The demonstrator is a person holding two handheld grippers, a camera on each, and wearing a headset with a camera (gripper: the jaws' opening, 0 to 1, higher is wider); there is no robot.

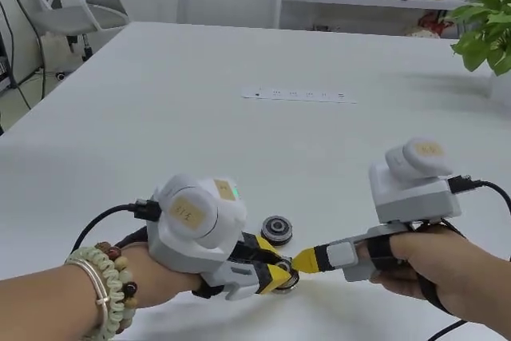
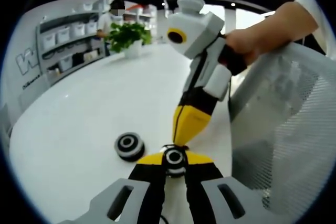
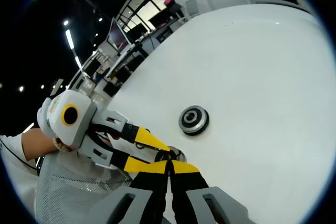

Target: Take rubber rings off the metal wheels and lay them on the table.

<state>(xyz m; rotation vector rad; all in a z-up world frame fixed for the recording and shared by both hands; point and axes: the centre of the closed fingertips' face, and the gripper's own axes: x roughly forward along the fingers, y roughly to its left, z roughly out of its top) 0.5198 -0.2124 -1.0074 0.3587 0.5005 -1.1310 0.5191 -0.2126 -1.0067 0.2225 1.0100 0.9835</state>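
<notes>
A small metal wheel (image 2: 174, 160) with a black rubber ring is clamped between the yellow tips of my left gripper (image 2: 174, 157), low over the table near its front edge (image 1: 281, 275). My right gripper (image 3: 169, 164) comes in from the right with its jaws together, and its tip (image 2: 185, 125) pinches the ring at the wheel's upper edge (image 3: 176, 155). In the head view the two grippers meet tip to tip, the right gripper (image 1: 302, 261) just right of the left. A second ringed wheel (image 1: 276, 229) (image 2: 129, 146) (image 3: 193, 119) lies flat on the table just beyond them.
The white table (image 1: 239, 133) stretches far ahead, with a flush socket strip (image 1: 299, 95) at its middle. A potted plant (image 1: 483, 25) stands at the far right edge. A mesh chair back (image 2: 283, 129) is close to the table's near edge.
</notes>
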